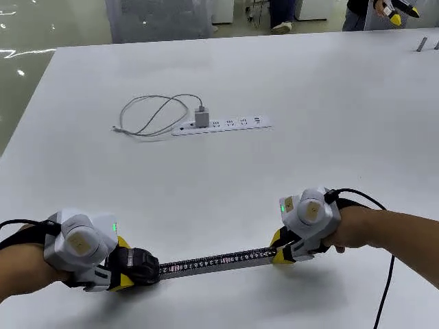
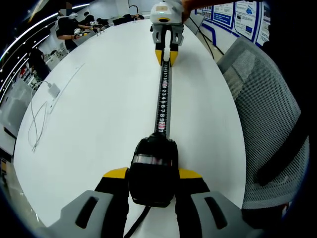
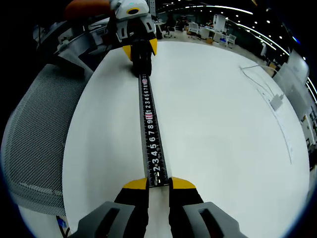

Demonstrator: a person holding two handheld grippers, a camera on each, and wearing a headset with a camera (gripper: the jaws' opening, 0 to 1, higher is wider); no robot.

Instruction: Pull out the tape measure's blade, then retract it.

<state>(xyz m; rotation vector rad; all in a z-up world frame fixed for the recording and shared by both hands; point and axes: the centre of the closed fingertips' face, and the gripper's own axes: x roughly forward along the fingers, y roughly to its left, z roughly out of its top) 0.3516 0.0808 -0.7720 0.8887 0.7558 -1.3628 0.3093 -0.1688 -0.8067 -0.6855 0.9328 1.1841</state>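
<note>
A black tape measure case (image 2: 153, 168) sits between the yellow-tipped jaws of my left gripper (image 2: 152, 174), which is shut on it; in the head view the case (image 1: 137, 266) is at the lower left. Its dark blade (image 1: 216, 261) with white numbers runs out along the white table to my right gripper (image 1: 282, 255). My right gripper (image 3: 158, 183) is shut on the blade's end (image 3: 156, 176), and the blade (image 3: 148, 124) stretches away to the case (image 3: 140, 57) held in the left gripper. From the left gripper view the blade (image 2: 163, 94) reaches the right gripper (image 2: 166, 54).
A white power strip (image 1: 223, 125) with a charger and a coiled white cable (image 1: 147, 116) lies mid-table, farther back. A grey mesh chair (image 2: 267, 119) stands close to the table's near edge. A small metal part (image 1: 421, 44) lies at the far right. People stand beyond the table.
</note>
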